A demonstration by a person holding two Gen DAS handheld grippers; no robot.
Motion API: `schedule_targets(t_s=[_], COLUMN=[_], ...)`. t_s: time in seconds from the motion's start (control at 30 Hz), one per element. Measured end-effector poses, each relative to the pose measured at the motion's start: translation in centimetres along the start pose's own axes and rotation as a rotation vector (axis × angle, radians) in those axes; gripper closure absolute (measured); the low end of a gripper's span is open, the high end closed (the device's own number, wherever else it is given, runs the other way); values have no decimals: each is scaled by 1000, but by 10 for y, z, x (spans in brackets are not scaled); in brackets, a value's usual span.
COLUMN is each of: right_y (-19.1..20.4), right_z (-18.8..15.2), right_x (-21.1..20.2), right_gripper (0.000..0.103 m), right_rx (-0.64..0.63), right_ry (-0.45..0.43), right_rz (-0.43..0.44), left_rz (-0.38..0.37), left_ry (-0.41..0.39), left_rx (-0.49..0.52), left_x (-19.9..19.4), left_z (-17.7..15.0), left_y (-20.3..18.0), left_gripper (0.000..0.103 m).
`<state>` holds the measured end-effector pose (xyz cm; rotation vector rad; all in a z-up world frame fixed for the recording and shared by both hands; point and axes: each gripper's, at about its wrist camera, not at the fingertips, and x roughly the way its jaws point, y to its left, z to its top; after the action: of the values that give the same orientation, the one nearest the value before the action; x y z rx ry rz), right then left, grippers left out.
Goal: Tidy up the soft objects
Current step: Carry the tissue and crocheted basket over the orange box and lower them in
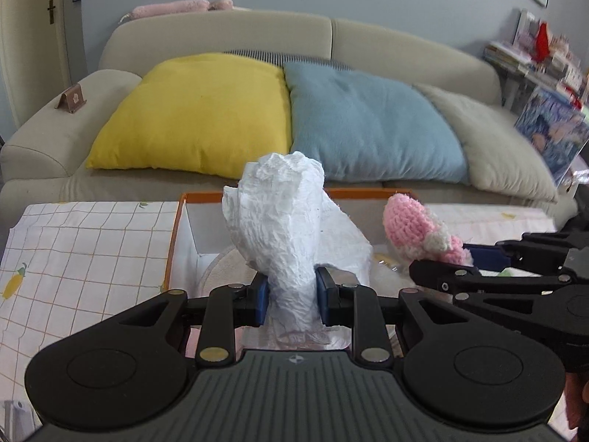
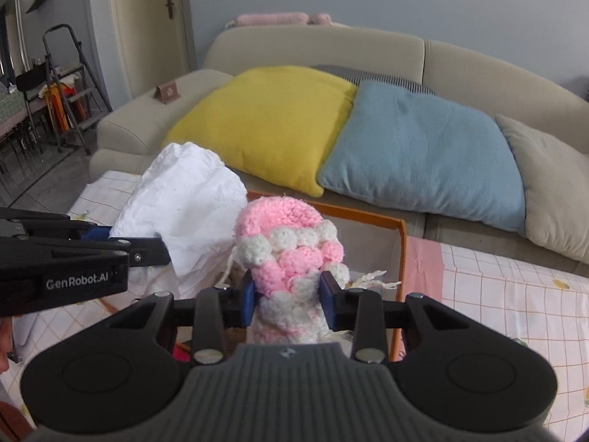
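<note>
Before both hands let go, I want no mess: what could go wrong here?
1. The white cloth in the left gripper billows wide and might drape over the box rim.
2. The crochet piece trails loose yarn that could snag the right gripper.
3. The grippers are close and could bump.

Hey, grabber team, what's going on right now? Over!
Left tool shut on white crumpled cloth. Right tool shut on pink-and-white crochet piece. Both held over orange-rimmed box. Nothing in the way.
</note>
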<state>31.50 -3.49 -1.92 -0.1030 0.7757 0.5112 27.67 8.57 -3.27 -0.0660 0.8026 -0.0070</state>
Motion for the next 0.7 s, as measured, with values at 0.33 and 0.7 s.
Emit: schedule_targets(t_s=[0.33, 0.7], right_y=[-4, -8], right_z=[-17, -13], right_x=[61, 52], right_gripper=[62, 51], right_rx=[-46, -66], right_ry=[115, 126], right_rz=[-44, -19], left_rz=[24, -2], left_ry=[138, 199], left_rx=[41, -13], left_x=[57, 49], left_z=[-17, -15], left_y=[1, 15], left_gripper=[68, 19])
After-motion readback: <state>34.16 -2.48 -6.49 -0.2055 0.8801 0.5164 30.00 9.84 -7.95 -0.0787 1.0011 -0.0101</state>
